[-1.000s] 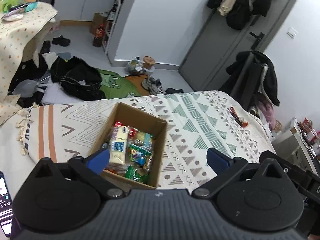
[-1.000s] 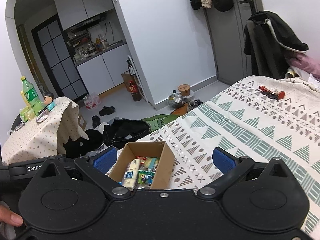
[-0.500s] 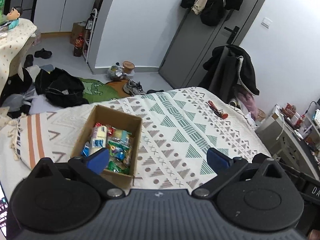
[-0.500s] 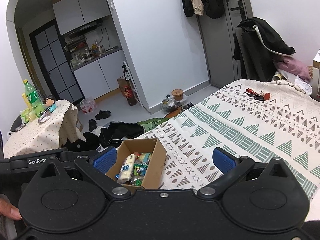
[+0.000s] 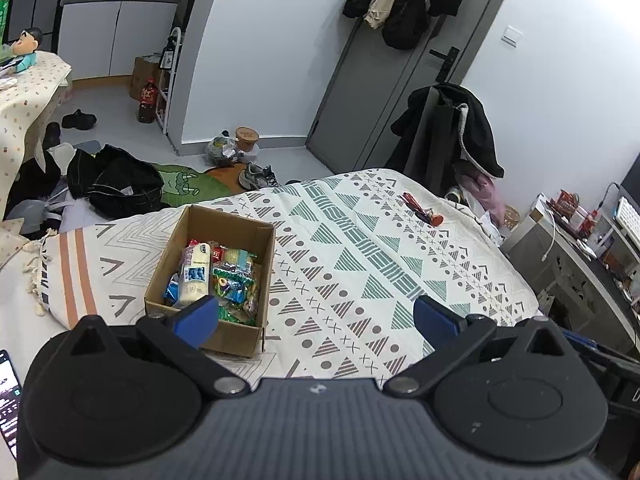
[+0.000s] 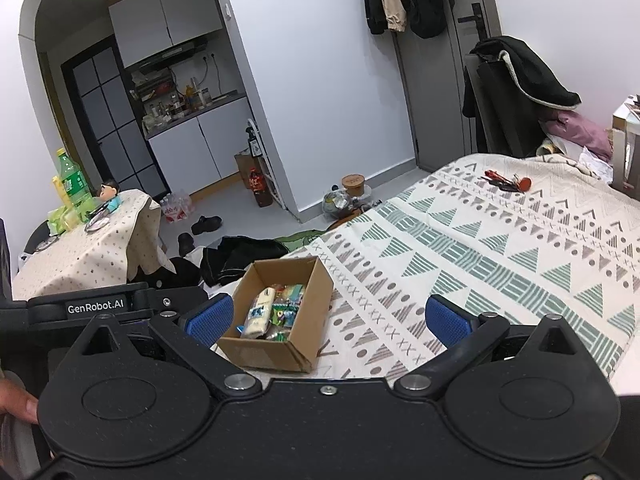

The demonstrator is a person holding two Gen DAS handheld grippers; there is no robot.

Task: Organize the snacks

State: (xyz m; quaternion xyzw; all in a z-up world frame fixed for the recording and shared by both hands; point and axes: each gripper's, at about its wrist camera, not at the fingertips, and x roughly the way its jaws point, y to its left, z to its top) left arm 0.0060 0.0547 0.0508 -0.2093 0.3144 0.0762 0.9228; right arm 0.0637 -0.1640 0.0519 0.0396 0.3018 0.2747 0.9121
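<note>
A brown cardboard box (image 5: 232,224) (image 6: 316,280) sits on the patterned bedspread (image 5: 360,248) (image 6: 480,248), holding several snack packets (image 5: 236,276) (image 6: 286,306) and a pale roll-shaped pack (image 5: 196,276) (image 6: 259,312). My left gripper (image 5: 316,316) hangs open above the bed, its left fingertip over the box's near edge. My right gripper (image 6: 328,318) is open too, raised, with the box between and ahead of its fingers. Neither holds anything.
A red-handled item (image 5: 420,210) (image 6: 506,182) lies far across the bed. Dark bags and clothes (image 5: 116,184) litter the floor beyond. A cloth-covered table (image 6: 88,248) holds a green bottle (image 6: 72,184). A phone (image 5: 9,392) lies at lower left. A desk (image 5: 592,256) stands right.
Both grippers have drawn back and up from the box, so it looks smaller and sits more to the left. Both stay open and empty.
</note>
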